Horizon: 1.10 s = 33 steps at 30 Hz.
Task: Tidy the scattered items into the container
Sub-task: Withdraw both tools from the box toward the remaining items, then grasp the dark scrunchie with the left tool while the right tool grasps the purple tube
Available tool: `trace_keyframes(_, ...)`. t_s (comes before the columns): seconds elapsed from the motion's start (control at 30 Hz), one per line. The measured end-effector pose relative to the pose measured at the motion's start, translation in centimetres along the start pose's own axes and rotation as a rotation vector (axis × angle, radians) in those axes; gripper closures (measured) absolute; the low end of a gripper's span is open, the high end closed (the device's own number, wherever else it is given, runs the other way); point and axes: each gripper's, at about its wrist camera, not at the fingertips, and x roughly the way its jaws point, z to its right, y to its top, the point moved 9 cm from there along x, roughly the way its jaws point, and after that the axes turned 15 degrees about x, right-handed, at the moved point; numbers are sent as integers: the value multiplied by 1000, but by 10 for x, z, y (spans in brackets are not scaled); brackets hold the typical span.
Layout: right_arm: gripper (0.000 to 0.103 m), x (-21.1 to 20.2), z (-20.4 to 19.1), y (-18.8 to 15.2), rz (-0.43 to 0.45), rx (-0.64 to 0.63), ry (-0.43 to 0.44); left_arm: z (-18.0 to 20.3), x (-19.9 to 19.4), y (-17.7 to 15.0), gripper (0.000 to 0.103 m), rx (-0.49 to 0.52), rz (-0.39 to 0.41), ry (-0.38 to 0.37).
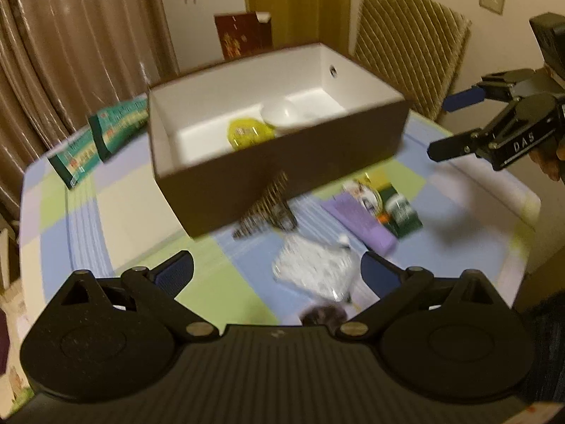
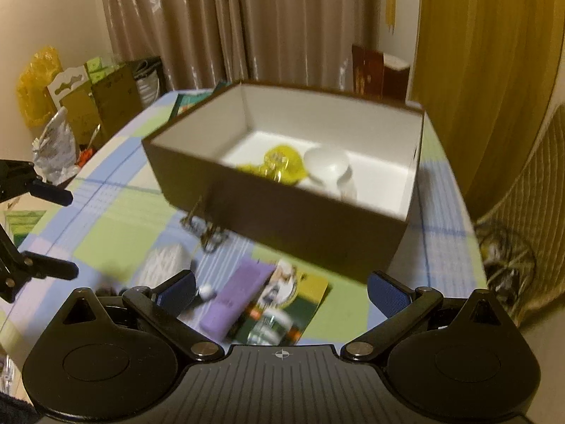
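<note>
Left gripper (image 1: 277, 268) and right gripper (image 2: 280, 291) both hover above the checked tablecloth (image 1: 120, 212), jaws spread wide, holding nothing. Ahead of both stands the brown box (image 1: 282, 183); a purple packet (image 2: 235, 300) lies just before the right gripper. Curtains (image 2: 229, 24) hang behind.

The box (image 1: 282, 176) looks like matt brown cardboard outside with a smooth white paper lining, and inside it lie a translucent glossy yellow plastic piece (image 1: 249, 132) and a smooth white spoon (image 1: 282, 113), probably ceramic, though blur makes that uncertain. The tablecloth (image 1: 123, 212) is a smooth checked sheet with a slight sheen. On it, near the box, lie a metal comb-like clip (image 1: 268, 208), a crinkly shiny clear packet (image 1: 314, 272) and a matt purple bar (image 1: 360, 219).
</note>
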Motion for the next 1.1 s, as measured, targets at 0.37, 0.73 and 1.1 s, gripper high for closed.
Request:
trace_keyframes(0.37, 2, 10, 0, -47, -96, 31, -33, 40, 33, -39, 17, 14, -103, -56)
trace_keyframes(0.73, 2, 15, 6, -52, -125, 63, -50, 50, 70, -53, 36, 51, -169, -96)
trace_keyframes(1.1, 2, 20, 1, -47, -116, 62, -34, 40, 69, -69, 76, -9, -182, -96)
